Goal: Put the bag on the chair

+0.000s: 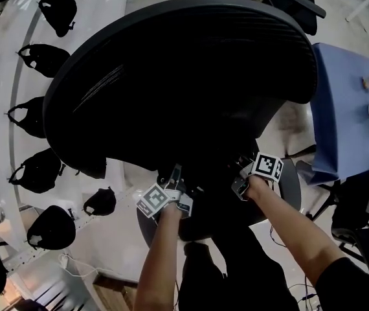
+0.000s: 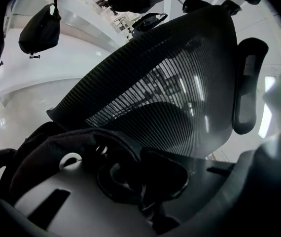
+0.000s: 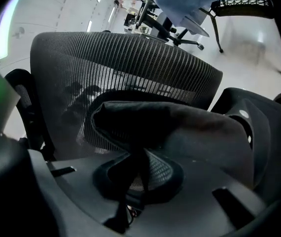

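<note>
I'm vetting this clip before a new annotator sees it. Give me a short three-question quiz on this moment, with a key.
1. True or false: the left gripper and the right gripper are each shut on the black bag.
2. Multiple choice: the back of the chair is made of A) mesh, B) wood, C) leather.
3. What colour is the cloth that covers the table at the right of the head view?
Key: 1 true; 2 A; 3 blue.
</note>
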